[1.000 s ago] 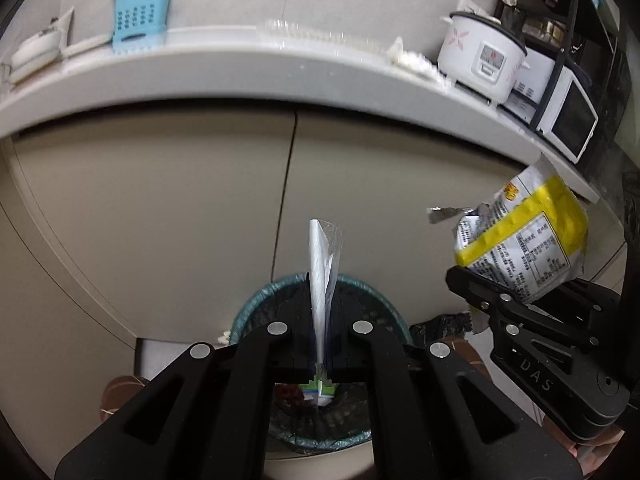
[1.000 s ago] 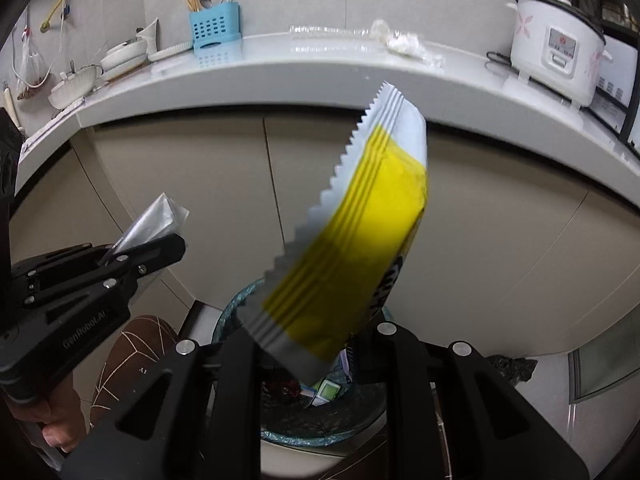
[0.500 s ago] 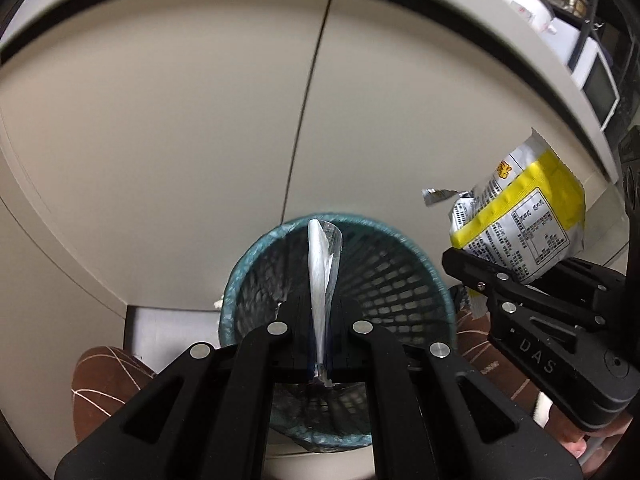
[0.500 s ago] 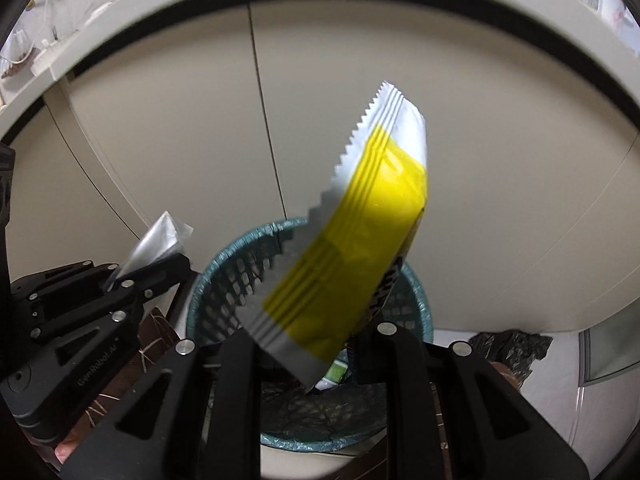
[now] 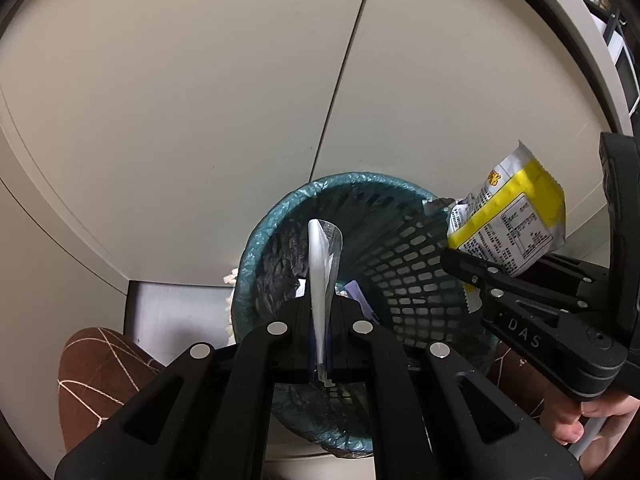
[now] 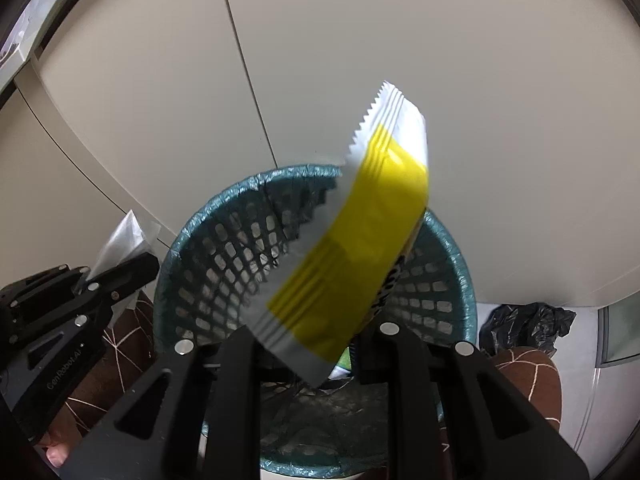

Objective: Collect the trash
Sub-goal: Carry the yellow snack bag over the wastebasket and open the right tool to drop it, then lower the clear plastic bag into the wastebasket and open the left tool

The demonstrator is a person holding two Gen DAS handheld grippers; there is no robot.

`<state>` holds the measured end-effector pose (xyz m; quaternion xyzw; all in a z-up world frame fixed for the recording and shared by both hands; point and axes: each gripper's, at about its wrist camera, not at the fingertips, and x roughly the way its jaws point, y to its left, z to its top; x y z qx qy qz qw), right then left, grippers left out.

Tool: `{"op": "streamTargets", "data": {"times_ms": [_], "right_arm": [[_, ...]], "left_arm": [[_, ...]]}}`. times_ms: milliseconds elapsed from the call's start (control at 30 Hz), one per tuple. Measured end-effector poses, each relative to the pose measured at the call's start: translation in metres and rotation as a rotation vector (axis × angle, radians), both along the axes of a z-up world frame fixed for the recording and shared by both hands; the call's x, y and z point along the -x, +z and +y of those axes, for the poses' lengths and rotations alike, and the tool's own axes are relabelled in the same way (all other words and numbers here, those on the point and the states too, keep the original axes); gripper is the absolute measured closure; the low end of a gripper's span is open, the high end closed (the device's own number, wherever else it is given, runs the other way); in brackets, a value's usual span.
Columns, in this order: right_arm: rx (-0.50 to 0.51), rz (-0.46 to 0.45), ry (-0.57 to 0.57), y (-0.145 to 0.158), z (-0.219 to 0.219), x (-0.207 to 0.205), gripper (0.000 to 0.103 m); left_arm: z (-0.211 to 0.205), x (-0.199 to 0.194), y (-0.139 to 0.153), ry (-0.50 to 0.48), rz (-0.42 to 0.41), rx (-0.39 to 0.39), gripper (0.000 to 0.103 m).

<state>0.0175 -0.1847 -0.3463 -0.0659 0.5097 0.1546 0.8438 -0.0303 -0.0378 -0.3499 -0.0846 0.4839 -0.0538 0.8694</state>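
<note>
A teal mesh trash bin (image 5: 404,248) with a dark liner stands on the floor against the cabinet; it also shows in the right wrist view (image 6: 224,248). My left gripper (image 5: 320,320) is shut on a clear plastic wrapper (image 5: 322,264), held upright over the bin's opening. My right gripper (image 6: 308,344) is shut on a yellow and white snack bag (image 6: 360,248), held over the bin. The bag (image 5: 516,220) and right gripper (image 5: 472,268) show at the right of the left wrist view. The left gripper (image 6: 136,268) with its wrapper (image 6: 120,240) shows at the left of the right wrist view. Some trash lies inside the bin.
Beige cabinet doors (image 5: 200,100) rise behind the bin. A crumpled black bag (image 6: 528,324) lies on the floor to the bin's right. Brown patterned slippers (image 5: 96,376) stand on both sides of the bin.
Both grippers have tilted down and moved closer over the bin. The counter top has left both views and the bin fills more of each. Both still hold their trash.
</note>
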Motion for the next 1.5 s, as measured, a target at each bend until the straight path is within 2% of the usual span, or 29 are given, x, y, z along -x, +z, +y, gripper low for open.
{"op": "streamTargets", "data": {"times_ms": [200,333,400,600,767,900,1000,1033,1167,1233,1433,1500], "right_arm": [[-0.006,0.002,0.015,-0.008,0.002,0.006,0.058],[-0.019,0.029,0.009,-0.018,-0.004,0.005,0.048],[-0.020,0.038,0.009,-0.024,-0.008,0.005,0.040],[-0.006,0.013,-0.042,-0.014,-0.028,0.009,0.019],[0.001,-0.032,-0.105,0.007,-0.055,0.010,0.013],[-0.005,-0.050,-0.139,0.019,-0.073,0.011,0.012],[-0.012,-0.053,-0.160,0.025,-0.085,0.012,0.012],[-0.013,-0.055,-0.164,0.027,-0.088,0.013,0.012],[-0.010,-0.060,-0.176,0.031,-0.095,0.016,0.012],[-0.008,-0.062,-0.181,0.032,-0.097,0.016,0.012],[-0.009,-0.068,-0.180,0.036,-0.099,0.017,0.012],[-0.004,-0.071,-0.177,0.038,-0.098,0.017,0.012]], "left_arm": [[0.002,-0.001,-0.001,0.005,0.008,-0.006,0.101],[0.002,-0.004,-0.008,0.007,0.023,0.000,0.101],[0.001,-0.007,-0.013,0.009,0.034,-0.002,0.101],[-0.006,-0.016,-0.021,-0.007,0.062,0.008,0.101],[-0.020,-0.022,-0.025,-0.043,0.061,0.009,0.101],[-0.035,-0.026,-0.026,-0.073,0.061,0.001,0.098],[-0.045,-0.027,-0.025,-0.087,0.058,-0.006,0.093],[-0.048,-0.028,-0.025,-0.088,0.059,-0.014,0.084],[-0.057,-0.028,-0.023,-0.096,0.053,-0.029,0.075],[-0.058,-0.028,-0.022,-0.092,0.052,-0.037,0.061],[-0.058,-0.026,-0.015,-0.079,0.046,-0.056,0.033],[-0.059,-0.026,-0.013,-0.073,0.040,-0.063,0.027]]}}
